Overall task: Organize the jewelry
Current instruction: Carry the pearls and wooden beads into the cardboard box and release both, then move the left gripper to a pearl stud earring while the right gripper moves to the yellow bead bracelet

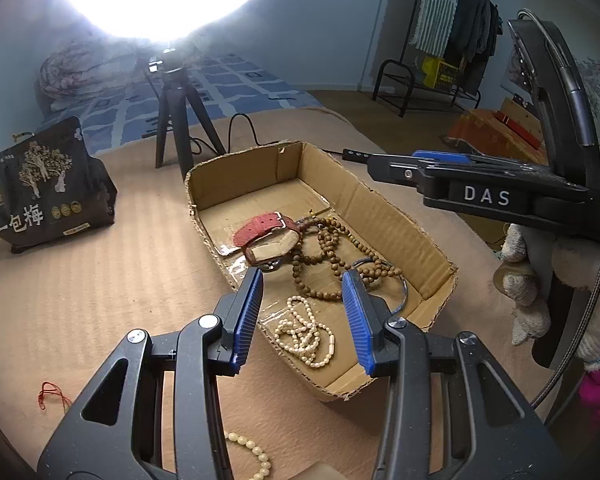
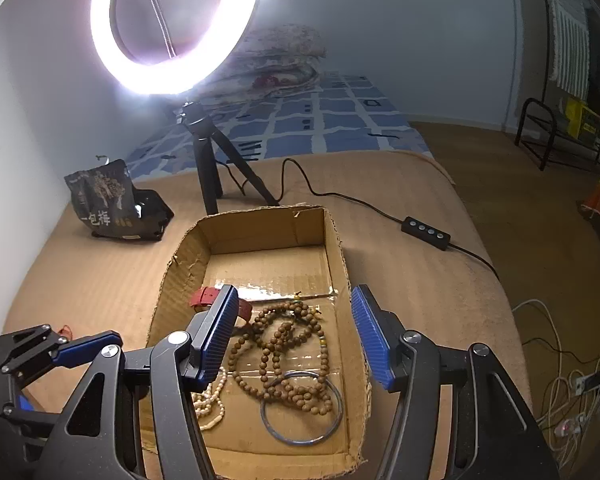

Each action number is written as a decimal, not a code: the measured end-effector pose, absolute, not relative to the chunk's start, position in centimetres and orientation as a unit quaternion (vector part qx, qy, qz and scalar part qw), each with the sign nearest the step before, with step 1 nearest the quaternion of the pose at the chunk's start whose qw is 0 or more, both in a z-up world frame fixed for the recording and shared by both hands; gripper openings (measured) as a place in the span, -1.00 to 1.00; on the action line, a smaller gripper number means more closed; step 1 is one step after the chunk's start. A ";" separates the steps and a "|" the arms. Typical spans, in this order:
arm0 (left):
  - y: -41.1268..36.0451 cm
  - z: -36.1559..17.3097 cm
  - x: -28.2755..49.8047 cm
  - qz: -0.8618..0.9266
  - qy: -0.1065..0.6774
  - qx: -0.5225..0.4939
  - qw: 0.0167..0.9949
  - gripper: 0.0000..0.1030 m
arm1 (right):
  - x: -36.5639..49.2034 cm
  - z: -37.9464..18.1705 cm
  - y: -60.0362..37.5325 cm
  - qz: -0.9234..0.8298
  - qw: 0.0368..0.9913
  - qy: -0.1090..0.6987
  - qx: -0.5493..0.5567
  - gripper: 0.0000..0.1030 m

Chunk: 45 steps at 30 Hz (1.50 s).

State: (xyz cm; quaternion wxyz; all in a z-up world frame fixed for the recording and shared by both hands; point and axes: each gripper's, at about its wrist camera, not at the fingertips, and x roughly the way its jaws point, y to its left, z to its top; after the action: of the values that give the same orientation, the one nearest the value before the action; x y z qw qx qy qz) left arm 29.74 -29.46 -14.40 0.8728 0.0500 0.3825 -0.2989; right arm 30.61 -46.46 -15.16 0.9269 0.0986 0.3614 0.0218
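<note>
One cardboard box (image 2: 336,248); inside: one red watch strap (image 1: 266,228), one brown bead string (image 2: 288,344), one pearl string (image 1: 304,332), one blue bangle (image 2: 300,436).

Left wrist view: mounted just behind the left gripper (image 1: 302,316), looking forward and steeply down, close over the near corner of the cardboard box (image 1: 396,216), which runs diagonally across frame centre. Right gripper (image 1: 384,168) entering from the right edge. Right wrist view: set behind the right gripper (image 2: 292,336), aimed down along the box (image 2: 336,248), centred, equally near; left gripper (image 2: 60,350) at lower left. Shared: box, ring light (image 2: 172,80) at upper left, dark snack bag (image 2: 108,204) at left.
</note>
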 end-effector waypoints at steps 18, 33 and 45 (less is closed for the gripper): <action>-23.9 -13.7 28.3 -0.260 0.382 0.057 0.885 0.06 | 27.6 -13.1 -44.0 0.033 0.929 0.354 0.106 0.47; -12.7 -14.7 28.5 -0.186 0.389 0.032 0.901 0.06 | 22.8 -13.6 -38.0 0.115 0.925 0.353 0.082 0.47; -6.4 -19.1 28.0 -0.147 0.426 -0.019 0.893 0.06 | 19.5 -17.5 -31.9 0.176 0.905 0.384 0.041 0.47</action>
State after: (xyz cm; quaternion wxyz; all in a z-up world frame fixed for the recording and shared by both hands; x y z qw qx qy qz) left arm 27.95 -6.37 -19.14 0.8927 -0.0188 0.4257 -0.1469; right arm 19.48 -31.85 -17.46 0.9053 0.0406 0.3843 0.1765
